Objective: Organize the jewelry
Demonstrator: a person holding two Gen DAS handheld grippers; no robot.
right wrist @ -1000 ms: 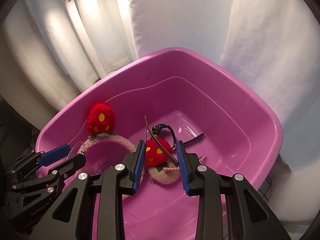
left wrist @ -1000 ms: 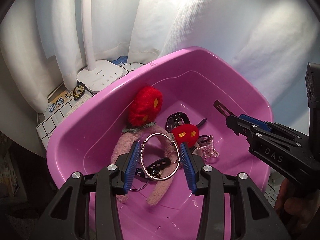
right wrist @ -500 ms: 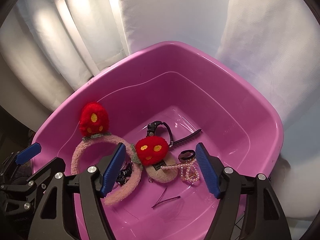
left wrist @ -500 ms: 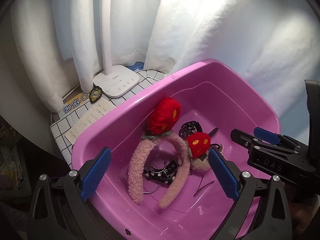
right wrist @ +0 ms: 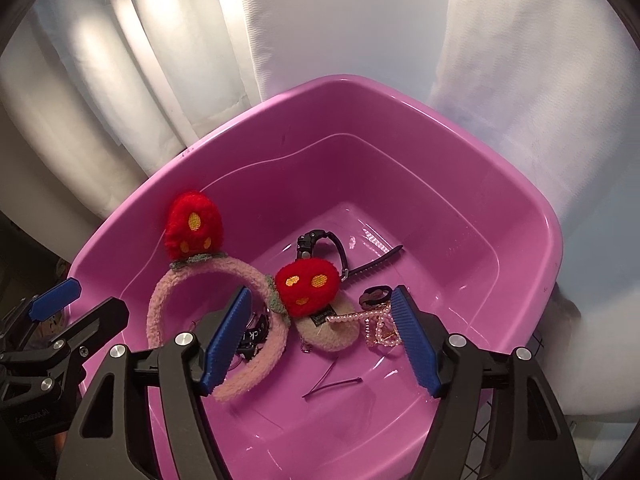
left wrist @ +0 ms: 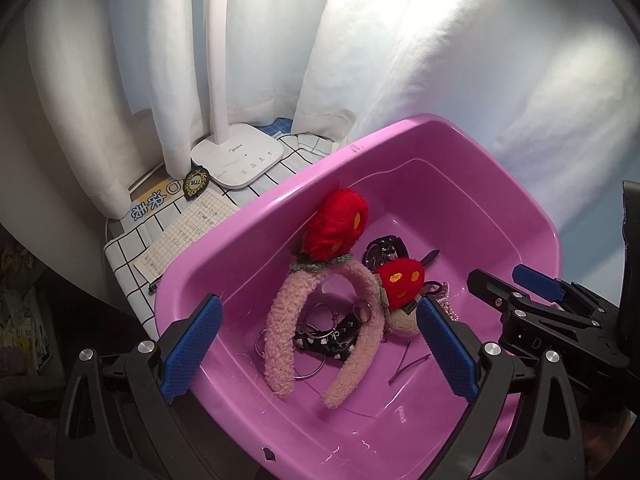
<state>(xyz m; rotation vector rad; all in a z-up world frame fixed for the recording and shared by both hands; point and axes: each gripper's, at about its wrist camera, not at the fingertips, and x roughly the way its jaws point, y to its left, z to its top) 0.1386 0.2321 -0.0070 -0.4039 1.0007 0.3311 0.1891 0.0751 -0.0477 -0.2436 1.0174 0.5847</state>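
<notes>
- Fuzzy pink headband with red plush strawberries (left wrist: 320, 320) lies in the purple plastic basin (left wrist: 400, 148), among rings and a black watch (right wrist: 320, 240).
- Left gripper (left wrist: 316, 344): jaws just opened wide, nothing between the pads.
- Right gripper (right wrist: 320, 336): jaws just opened, gripping nothing.

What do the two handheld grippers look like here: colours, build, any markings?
Both are matte black angular plastic frames with silver screw heads. The left gripper and right gripper carry ribbed blue pads on each finger. White lettering, only partly legible, marks each body.

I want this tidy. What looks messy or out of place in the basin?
Everything lies jumbled in the pink basin: the headband sprawls over the rings, and the bead string is tangled.
</notes>
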